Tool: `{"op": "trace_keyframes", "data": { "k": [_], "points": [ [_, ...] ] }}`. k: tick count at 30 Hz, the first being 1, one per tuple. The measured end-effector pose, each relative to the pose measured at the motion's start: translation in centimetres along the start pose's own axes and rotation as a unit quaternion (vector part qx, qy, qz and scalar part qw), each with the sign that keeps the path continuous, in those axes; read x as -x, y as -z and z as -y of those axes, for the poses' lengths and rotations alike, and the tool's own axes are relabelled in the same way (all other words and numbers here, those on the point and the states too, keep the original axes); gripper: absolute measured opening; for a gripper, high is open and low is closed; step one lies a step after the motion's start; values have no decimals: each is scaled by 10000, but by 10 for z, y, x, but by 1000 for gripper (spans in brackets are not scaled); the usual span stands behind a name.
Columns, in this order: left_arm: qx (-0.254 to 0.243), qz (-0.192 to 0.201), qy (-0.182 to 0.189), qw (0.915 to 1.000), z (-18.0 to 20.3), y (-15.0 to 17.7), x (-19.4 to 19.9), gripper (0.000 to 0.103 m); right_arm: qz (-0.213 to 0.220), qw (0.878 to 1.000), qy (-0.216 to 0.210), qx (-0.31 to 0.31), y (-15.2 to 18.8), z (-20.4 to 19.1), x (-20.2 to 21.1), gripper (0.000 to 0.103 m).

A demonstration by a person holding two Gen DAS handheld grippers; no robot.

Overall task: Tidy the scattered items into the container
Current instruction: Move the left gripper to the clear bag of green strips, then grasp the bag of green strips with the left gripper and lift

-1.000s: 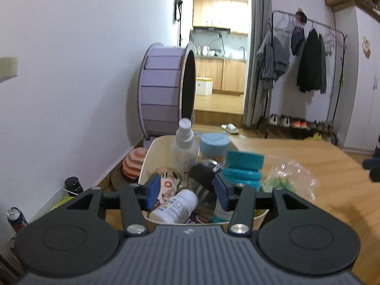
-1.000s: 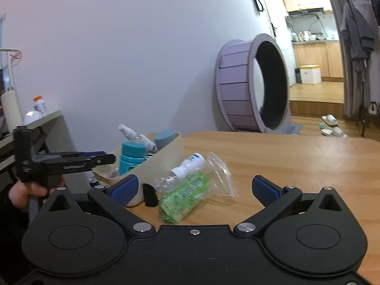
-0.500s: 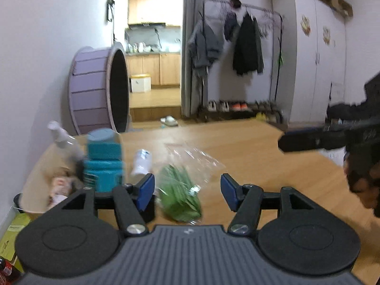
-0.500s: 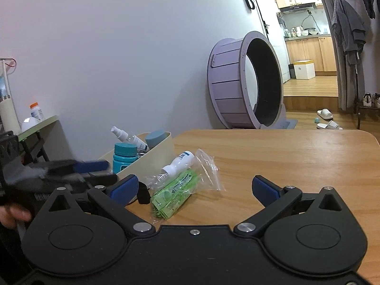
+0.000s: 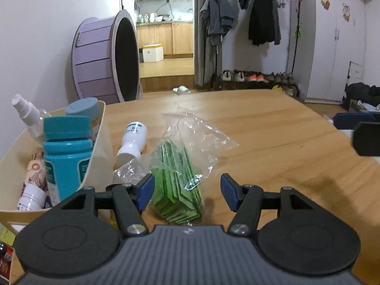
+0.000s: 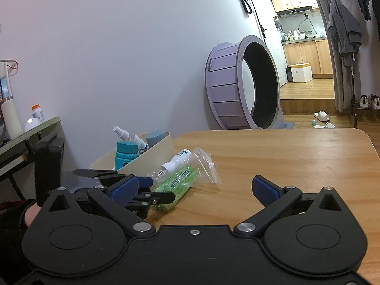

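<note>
A clear bag of green packets lies on the wooden table, next to a white bottle lying on its side. My left gripper is low over the bag's near end, open. The bag lies between its blue pads with a gap on the right. To the left stands the beige bin, holding a teal bottle, a spray bottle and a blue-lidded jar. In the right wrist view my right gripper is open and empty, behind the left gripper and the bag.
A purple wheel stands on the floor beyond the table's far left corner. A clothes rack and shoes are further back. A side shelf with bottles is left of the bin. A person's hand holds the left gripper.
The left gripper swung right from over the bin and came down onto the green-packet bag, its jaws a little wider. The right gripper has hardly moved.
</note>
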State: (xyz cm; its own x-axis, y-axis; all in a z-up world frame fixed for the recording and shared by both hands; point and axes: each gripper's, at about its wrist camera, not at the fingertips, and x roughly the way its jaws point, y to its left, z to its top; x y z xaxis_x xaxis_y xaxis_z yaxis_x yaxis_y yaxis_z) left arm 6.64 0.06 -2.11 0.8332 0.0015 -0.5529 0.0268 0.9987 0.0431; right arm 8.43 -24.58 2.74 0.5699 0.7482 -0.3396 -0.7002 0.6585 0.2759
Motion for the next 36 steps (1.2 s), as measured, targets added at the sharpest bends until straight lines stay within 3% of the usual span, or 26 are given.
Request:
{"op": "trace_keyframes", "data": {
  "k": [7,11,14,24,30,36],
  "points": [
    [-73,-208,-135,9997,5,-3,-15,58,-121,9995,-289,57,0,-5,1,103],
    [-111,-123,-40,9999,3,1,-12,31,-110,9989,-440,111,-1,-8,5,103],
    [-60,-34,172,9998,2,3,-6,21,-80,9991,-417,87,-1,-8,6,103],
    [-146,655,351,9971,7,6,37,20,51,9994,-352,12,-3,-3,16,103],
    [40,1210,459,9916,-8,-2,73,20,113,9992,-384,-50,-5,-2,14,103],
    [340,1591,255,9863,-39,-3,105,20,130,9985,-528,-70,-7,-8,5,103]
  ]
}}
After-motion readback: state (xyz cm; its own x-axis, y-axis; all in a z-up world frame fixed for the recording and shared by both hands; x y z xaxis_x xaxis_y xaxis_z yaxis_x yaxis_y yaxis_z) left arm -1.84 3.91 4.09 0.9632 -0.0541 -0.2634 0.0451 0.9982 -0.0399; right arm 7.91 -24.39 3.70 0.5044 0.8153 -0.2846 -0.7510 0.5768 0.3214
